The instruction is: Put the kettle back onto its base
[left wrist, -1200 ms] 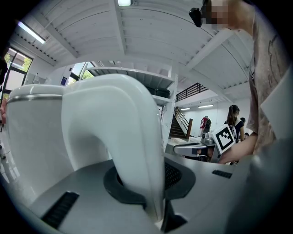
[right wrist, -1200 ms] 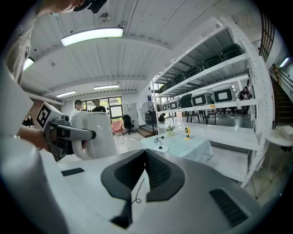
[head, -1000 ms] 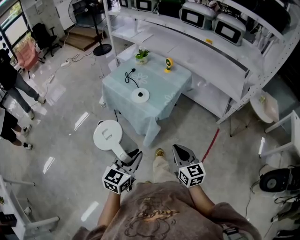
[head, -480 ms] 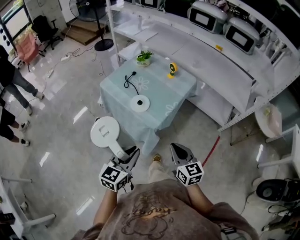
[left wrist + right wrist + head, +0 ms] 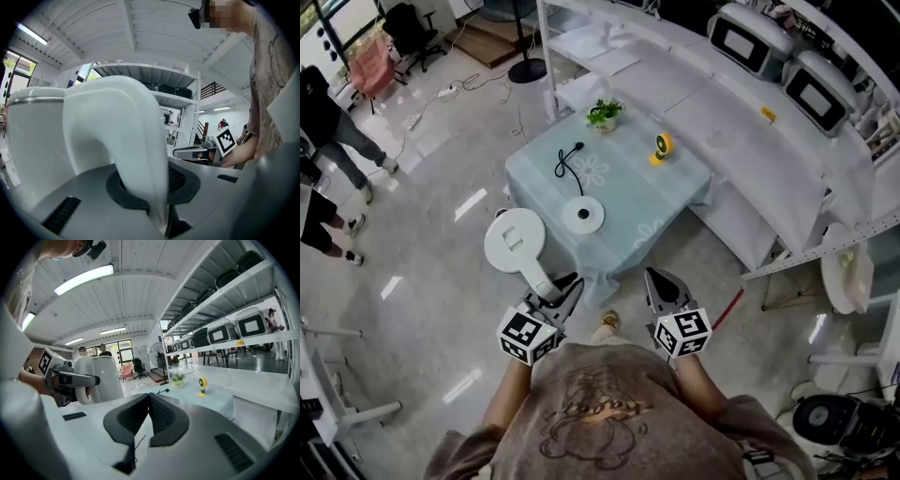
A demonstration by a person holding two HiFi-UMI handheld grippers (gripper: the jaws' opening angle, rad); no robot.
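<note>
The white kettle point(image 5: 515, 242) hangs over the floor just off the table's near left corner. My left gripper point(image 5: 560, 292) is shut on its curved handle point(image 5: 136, 154), which fills the left gripper view. The round white base point(image 5: 582, 215) lies on the pale green tablecloth point(image 5: 637, 202), with its black cord point(image 5: 567, 159) behind it. My right gripper point(image 5: 661, 284) is level with the left one, to the right of it, shut and empty. In the right gripper view its pads point(image 5: 161, 416) meet at the tips, and the kettle point(image 5: 98, 376) shows to the left.
A small potted plant point(image 5: 603, 113) and a yellow fan point(image 5: 660, 145) stand at the table's far edge. White shelving point(image 5: 750, 122) with boxy appliances runs behind and to the right. People point(image 5: 328, 122) stand on the floor at the far left.
Both grippers and the kettle have been carried forward toward the table, which now sits closer in the head view. The left grip on the handle is unchanged.
</note>
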